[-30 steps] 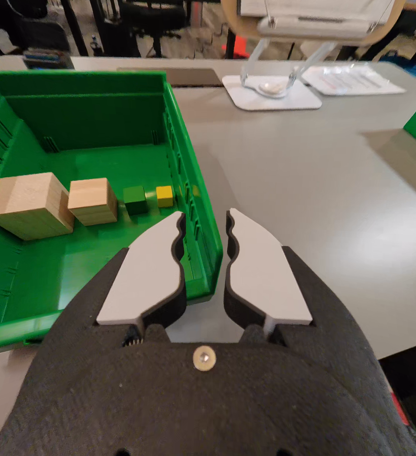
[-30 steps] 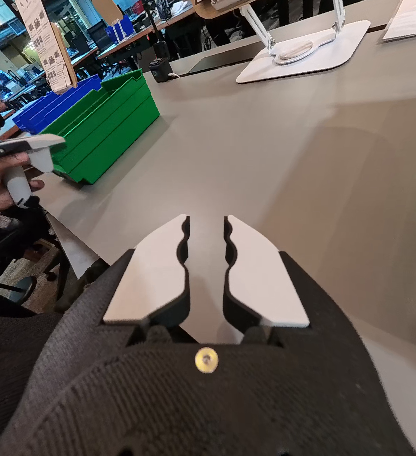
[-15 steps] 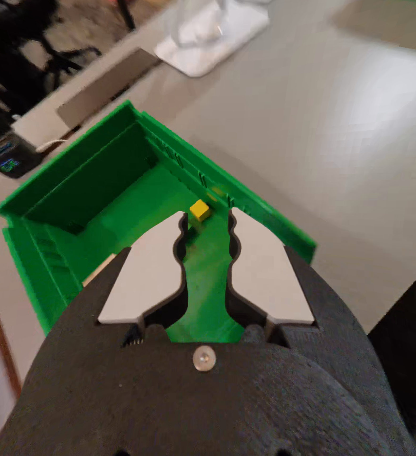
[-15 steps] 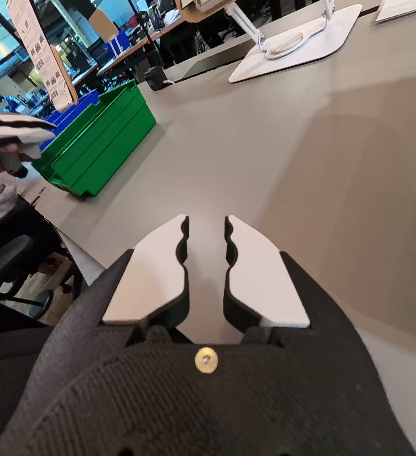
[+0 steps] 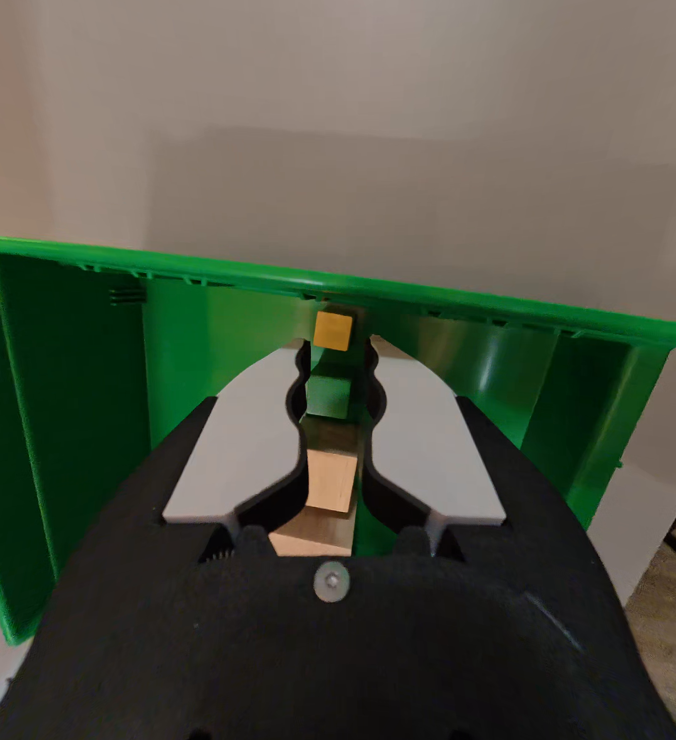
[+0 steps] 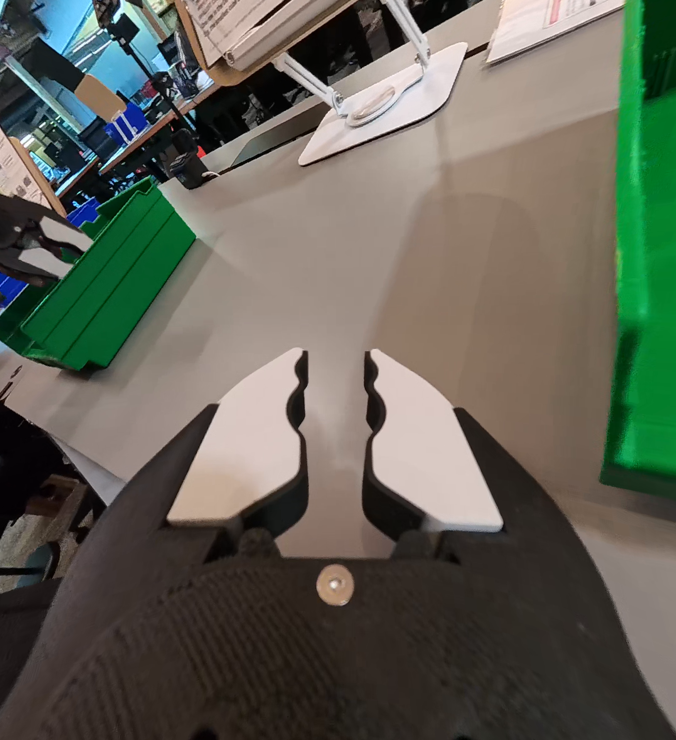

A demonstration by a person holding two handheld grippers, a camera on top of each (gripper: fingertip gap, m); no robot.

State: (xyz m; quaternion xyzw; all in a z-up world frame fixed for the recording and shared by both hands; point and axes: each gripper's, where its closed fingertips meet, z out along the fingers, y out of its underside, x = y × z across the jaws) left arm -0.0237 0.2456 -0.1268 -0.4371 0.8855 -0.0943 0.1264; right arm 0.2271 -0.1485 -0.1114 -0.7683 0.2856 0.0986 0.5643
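The left gripper (image 5: pixel 336 348) hangs inside a green bin (image 5: pixel 488 304), its jaws parted and grasping nothing. Seen through the gap between its fingers, four blocks stand in a row running toward 12 o'clock: nearest, a large wooden block (image 5: pixel 308 538), mostly hidden by the gripper body; next a smaller wooden block (image 5: pixel 330 482); then a green cube (image 5: pixel 327 396); and farthest, a yellow cube (image 5: pixel 333 331), close against the bin's far wall and just beyond the fingertips. Whether the fingers touch any block cannot be told. Past the bin's rim lies the grey table (image 5: pixel 368 140).

The right gripper (image 6: pixel 336 356) is also released and empty, over bare tabletop. At 3 o'clock, near it, stands a second green bin (image 6: pixel 668 280). At 10 o'clock, well apart, sits the first bin, with the left gripper over its near end. Farther, at 12 to 1 o'clock, a white stand base (image 6: pixel 392 108) rests on the table, with a sheet of paper (image 6: pixel 548 24) beyond it at 1 o'clock and a small black device (image 6: pixel 186 164) at 11 o'clock.
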